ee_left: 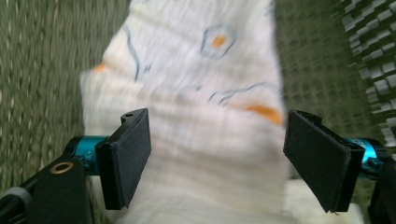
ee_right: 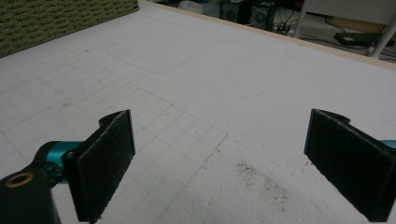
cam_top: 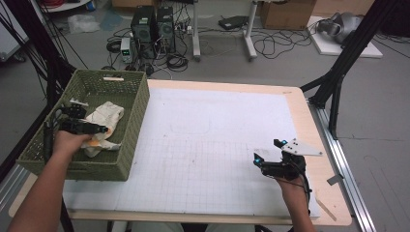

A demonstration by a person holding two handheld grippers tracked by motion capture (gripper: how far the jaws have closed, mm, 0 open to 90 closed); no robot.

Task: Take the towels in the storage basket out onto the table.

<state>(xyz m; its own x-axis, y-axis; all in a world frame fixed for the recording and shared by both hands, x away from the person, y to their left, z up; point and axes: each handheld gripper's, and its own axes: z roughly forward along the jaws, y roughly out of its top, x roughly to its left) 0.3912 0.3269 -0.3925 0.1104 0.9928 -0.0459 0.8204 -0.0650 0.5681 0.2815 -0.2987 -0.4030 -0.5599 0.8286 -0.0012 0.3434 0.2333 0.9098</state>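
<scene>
In basket [cam_top: 126,123], far left | cloth [ee_left: 196,93]: soft, light, pinch a raised fold | left hand-held gripper [ee_left: 217,163] agape over it | right hand-held gripper [ee_right: 219,168] agape, empty

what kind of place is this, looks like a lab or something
Probably a robotics or data-collection lab: computer towers and tangled cables on the floor, and a gridded work mat covering the table.

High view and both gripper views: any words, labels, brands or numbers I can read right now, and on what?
None readable.
Cloth in the green basket: printed orange and blue shapes, no letters.
White mat: a plain grid and a faint outline, no numbers.
Boxes on the floor: any marks too small to read.
Left hand-held gripper: no label.
</scene>
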